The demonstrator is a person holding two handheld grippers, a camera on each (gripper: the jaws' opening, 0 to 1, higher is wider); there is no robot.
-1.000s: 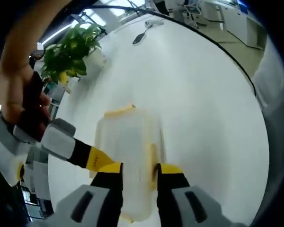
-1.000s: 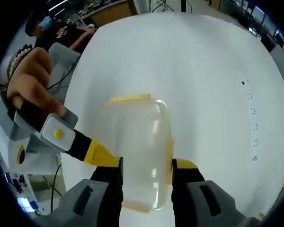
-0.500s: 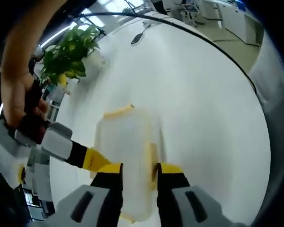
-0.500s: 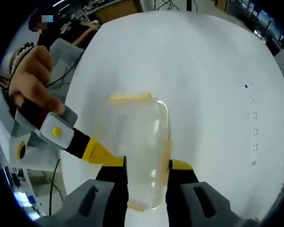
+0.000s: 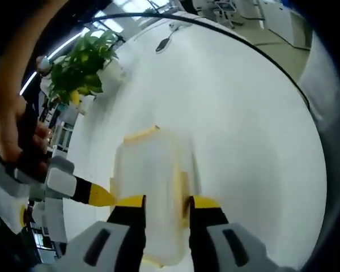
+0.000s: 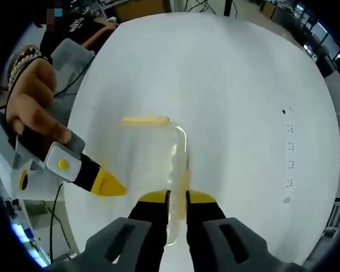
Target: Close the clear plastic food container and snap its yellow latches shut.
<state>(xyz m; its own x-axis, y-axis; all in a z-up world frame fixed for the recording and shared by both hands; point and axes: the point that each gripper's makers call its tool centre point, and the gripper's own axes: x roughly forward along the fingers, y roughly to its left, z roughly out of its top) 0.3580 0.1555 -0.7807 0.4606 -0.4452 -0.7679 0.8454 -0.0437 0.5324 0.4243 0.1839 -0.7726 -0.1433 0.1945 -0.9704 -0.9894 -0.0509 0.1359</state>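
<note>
The clear plastic container (image 5: 153, 187) lies on the white table with its lid on. A yellow latch (image 5: 141, 134) marks its far end and another (image 5: 181, 190) runs along its right side. My left gripper (image 5: 165, 205) stands open, its jaws straddling the near right part of the box. In the right gripper view the container (image 6: 150, 150) shows its far latch (image 6: 144, 120). There my right gripper (image 6: 177, 197) is shut on the side latch (image 6: 181, 175) along the right edge. The other gripper (image 5: 99, 195) touches the box's left side, and its yellow tip (image 6: 109, 185) is held by a hand (image 6: 28, 107).
A potted plant (image 5: 82, 68) stands at the table's far left, and a dark object (image 5: 164, 44) lies near the far edge. A person (image 6: 79, 37) sits behind the round white table (image 6: 238, 85). Small marks (image 6: 289, 147) dot the tabletop at right.
My right gripper's jaws have gone from wide around the box to narrow on its right side latch. The left gripper's jaws kept their gap. The other gripper drew back slightly to the left.
</note>
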